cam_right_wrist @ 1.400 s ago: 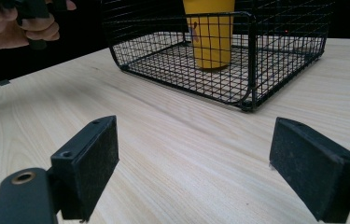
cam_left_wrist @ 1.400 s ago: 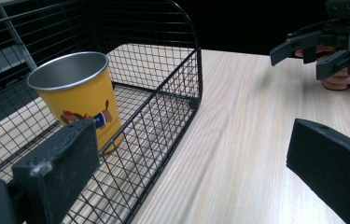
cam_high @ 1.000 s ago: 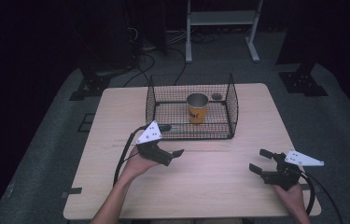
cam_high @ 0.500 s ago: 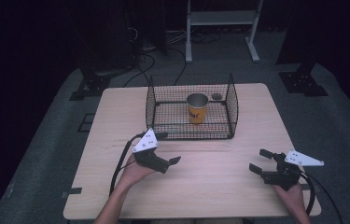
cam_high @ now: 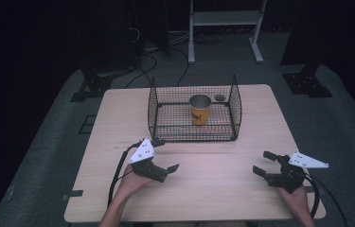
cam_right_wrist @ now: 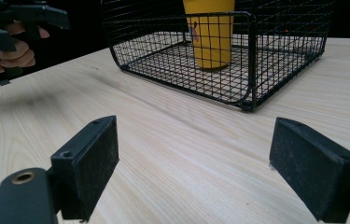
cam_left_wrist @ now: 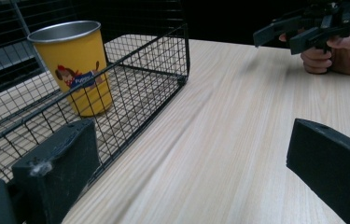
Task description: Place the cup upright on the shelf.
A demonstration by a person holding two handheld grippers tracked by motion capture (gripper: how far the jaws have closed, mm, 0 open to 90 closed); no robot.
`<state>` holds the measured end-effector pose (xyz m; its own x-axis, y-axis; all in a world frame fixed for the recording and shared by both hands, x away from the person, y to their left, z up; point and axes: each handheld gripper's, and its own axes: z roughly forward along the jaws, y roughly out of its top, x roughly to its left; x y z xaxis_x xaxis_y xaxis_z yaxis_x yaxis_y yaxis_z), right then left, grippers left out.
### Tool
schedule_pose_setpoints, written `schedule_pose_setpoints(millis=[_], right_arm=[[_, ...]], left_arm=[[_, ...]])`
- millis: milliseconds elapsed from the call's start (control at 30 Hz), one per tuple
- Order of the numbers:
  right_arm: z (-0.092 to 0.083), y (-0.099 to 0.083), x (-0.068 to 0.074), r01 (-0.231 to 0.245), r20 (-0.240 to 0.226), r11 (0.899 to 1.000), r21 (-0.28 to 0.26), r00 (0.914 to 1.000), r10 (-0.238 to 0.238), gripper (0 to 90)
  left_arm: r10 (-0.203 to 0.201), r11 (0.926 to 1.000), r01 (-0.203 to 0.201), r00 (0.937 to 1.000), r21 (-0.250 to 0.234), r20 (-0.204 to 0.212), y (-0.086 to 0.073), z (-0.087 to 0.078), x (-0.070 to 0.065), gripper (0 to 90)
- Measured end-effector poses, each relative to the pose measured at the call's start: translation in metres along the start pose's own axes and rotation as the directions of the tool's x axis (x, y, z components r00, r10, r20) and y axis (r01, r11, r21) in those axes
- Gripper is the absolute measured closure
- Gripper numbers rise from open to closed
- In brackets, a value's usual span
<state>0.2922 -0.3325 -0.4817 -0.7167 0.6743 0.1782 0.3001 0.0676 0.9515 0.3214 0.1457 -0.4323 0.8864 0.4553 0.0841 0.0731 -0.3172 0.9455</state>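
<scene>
The left gripper point(cam_high: 165, 163) has drawn back from the wire basket point(cam_high: 152, 106) toward the table's near edge, at about seven o'clock from it, jaws wide apart and holding nothing; I judge its part done and the arm retiring. The basket holds a yellow cup point(cam_high: 199, 109), upright near its middle, with a small dark round thing point(cam_high: 219, 98) at one o'clock from the cup. At five o'clock from the basket, the right gripper point(cam_high: 263, 163) rests wide open, empty.

Open tabletop point(cam_high: 213, 165) between left gripper point(cam_high: 165, 161) and right gripper point(cam_high: 262, 163); wire basket point(cam_high: 234, 101) walling in yellow cup point(cam_high: 199, 109), apparently reachable from above only.
</scene>
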Motion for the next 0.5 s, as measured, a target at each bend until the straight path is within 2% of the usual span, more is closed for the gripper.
schedule_pose_setpoints(millis=[500], right_arm=[[0.000, 0.000, 0.000, 0.001, -0.008, 1.000, 0.000, 1.0000, -0.001, 14.5]], left_arm=[[-0.013, 0.9998, 0.012, 0.9992, -0.015, -0.038, -0.021, -0.011, -0.019, 1.8]])
